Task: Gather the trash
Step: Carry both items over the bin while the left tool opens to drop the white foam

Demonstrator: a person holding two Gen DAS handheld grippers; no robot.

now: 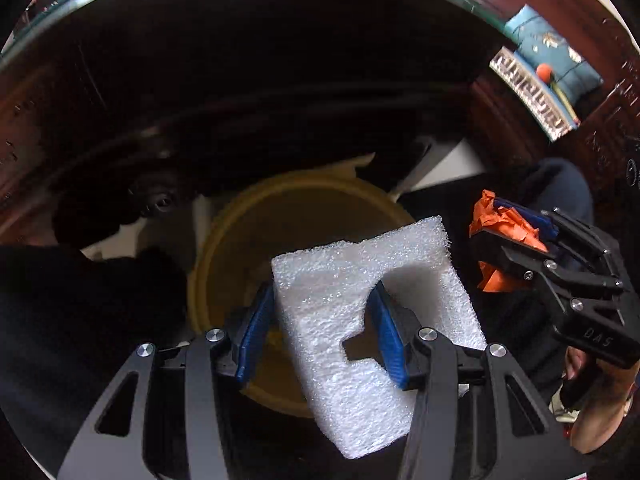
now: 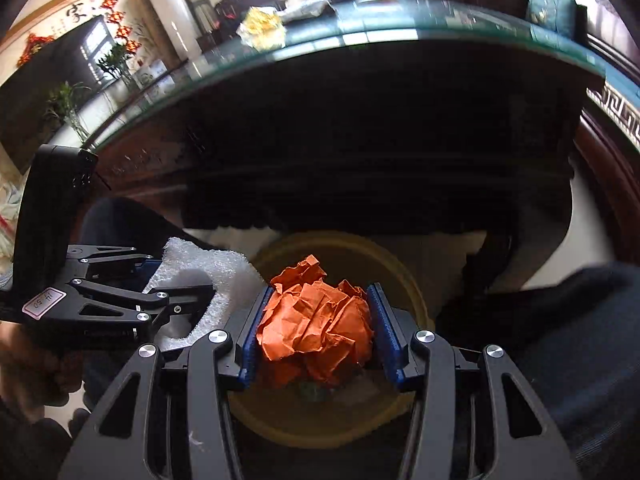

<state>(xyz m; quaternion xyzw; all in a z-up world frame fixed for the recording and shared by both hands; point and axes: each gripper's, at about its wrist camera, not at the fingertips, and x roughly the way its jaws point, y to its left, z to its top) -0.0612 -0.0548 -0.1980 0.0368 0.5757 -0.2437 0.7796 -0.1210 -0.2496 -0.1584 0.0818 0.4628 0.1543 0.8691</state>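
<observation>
My left gripper (image 1: 322, 322) is shut on a white foam block (image 1: 340, 352) with a notch cut in it, and holds it over the open mouth of a yellow bin (image 1: 224, 232). My right gripper (image 2: 318, 320) is shut on a crumpled orange paper ball (image 2: 316, 324) above the same yellow bin (image 2: 404, 264). The right gripper (image 1: 516, 236) with the orange paper (image 1: 504, 224) shows at the right in the left wrist view. The left gripper (image 2: 160, 284) with the foam (image 2: 224, 268) shows at the left in the right wrist view.
The bin stands on the floor under a dark wooden table with a glass top (image 2: 400, 28). A crumpled yellow wrapper (image 2: 262, 28) and white objects lie on the tabletop. Blue cushions (image 1: 552, 52) sit at the right. The person's dark-clothed legs flank the bin.
</observation>
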